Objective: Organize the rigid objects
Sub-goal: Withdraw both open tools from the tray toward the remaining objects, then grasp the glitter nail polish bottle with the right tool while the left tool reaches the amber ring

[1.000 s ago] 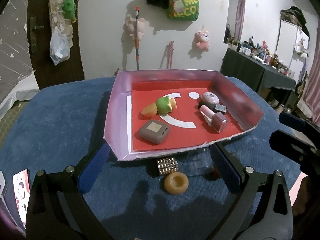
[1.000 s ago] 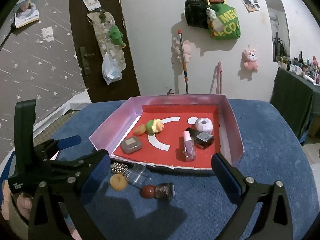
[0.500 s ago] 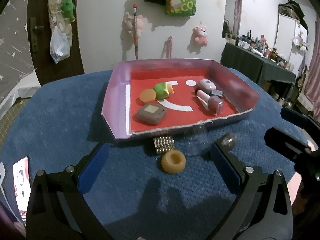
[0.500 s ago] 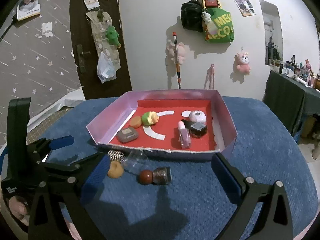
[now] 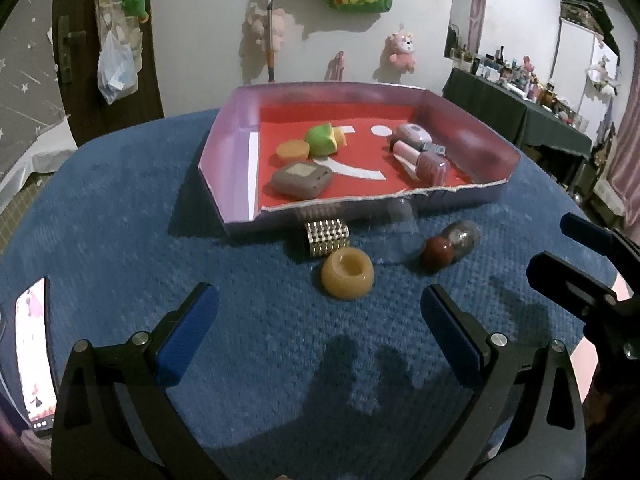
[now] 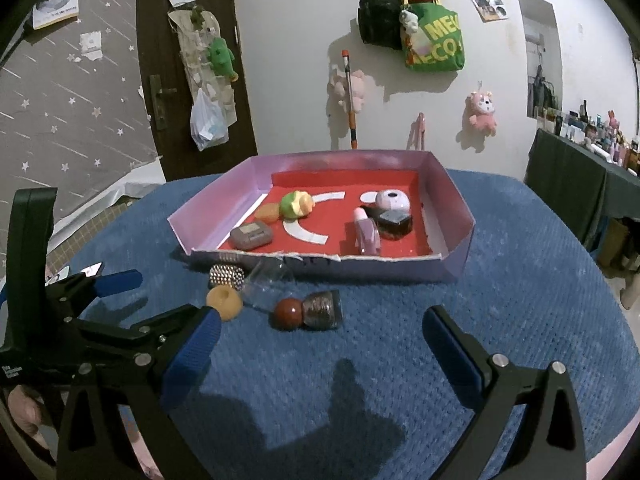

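Left gripper [image 5: 318,320]: jaws wide apart, empty, over blue cloth [image 5: 120,220].
Right gripper [image 6: 320,340]: jaws spread, empty.
Tray [image 5: 228,140], purple walls, red floor, far centre: grey case [image 5: 302,180], orange disc [image 5: 293,149], green toy [image 5: 320,140], pink nail-polish bottle [image 5: 420,160], pale round item [image 5: 412,134].
On cloth, near side of tray, l. to r.: bead cube [image 5: 326,236], tan ring [image 5: 347,274], clear cup [image 5: 400,232] (faint, prob. lying down), red-capped jar [image 5: 450,246].
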{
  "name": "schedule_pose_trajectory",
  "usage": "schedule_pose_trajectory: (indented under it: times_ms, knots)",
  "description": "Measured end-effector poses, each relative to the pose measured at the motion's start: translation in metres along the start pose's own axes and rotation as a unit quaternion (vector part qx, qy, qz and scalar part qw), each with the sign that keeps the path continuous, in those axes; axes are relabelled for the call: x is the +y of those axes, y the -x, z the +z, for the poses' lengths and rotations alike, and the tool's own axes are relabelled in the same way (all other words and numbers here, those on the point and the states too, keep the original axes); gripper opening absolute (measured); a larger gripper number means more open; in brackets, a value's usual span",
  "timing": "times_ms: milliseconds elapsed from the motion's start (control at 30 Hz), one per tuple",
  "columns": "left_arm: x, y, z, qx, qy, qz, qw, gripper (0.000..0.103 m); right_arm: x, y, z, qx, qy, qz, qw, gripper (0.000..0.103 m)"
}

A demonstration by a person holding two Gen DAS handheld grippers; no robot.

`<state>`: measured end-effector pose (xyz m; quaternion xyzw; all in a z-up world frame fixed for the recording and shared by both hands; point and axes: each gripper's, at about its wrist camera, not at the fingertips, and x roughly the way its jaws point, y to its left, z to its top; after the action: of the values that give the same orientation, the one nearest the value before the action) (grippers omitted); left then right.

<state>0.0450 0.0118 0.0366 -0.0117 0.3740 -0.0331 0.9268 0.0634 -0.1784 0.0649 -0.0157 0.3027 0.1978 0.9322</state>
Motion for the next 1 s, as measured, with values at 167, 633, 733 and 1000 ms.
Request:
schedule_pose_trajectory:
  times_ms: [167, 633, 733, 1000]
  knots:
    - [-0.001, -0.001, -0.005, 0.008, -0.001, -0.002, 1.0000, 0.103, -0.001, -0.005, -0.007, 0.017, -0.003, 0.004, 1.000, 0.103]
    - [0.004, -0.008, -0.012, 0.030, 0.007, -0.006, 0.9995, 0.103, -0.005, -0.024, -0.020, 0.068, -0.018, 0.013, 0.997, 0.100]
    - [0.008, -0.012, -0.011, 0.036, 0.016, -0.009, 0.9992, 0.103, -0.007, -0.028, -0.019, 0.075, -0.023, 0.014, 0.997, 0.099]
    - [0.016, -0.022, -0.007, 0.048, 0.029, -0.017, 0.9983, 0.103, -0.011, -0.040, -0.015, 0.098, -0.029, 0.022, 0.995, 0.091]
